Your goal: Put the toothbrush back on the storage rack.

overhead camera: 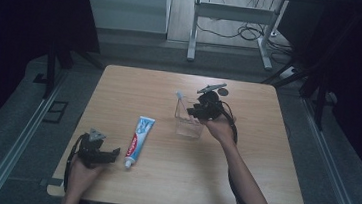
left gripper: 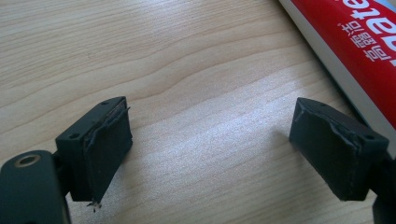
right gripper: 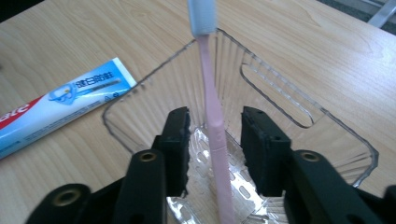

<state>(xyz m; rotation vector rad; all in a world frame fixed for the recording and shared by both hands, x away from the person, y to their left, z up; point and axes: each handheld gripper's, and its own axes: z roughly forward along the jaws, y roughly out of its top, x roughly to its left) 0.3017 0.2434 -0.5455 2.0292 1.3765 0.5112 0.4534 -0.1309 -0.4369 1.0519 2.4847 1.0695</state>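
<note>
Toothbrush (right gripper: 212,112) handle end cut off

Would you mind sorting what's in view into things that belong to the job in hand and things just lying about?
In the job:
- pink toothbrush, standing in the container between the open jaws of the right gripper
- clear plastic container
- toothpaste tube, beside the open left gripper

Lying about:
- small dark disc on the table's far side
- cables on the floor beyond
</note>
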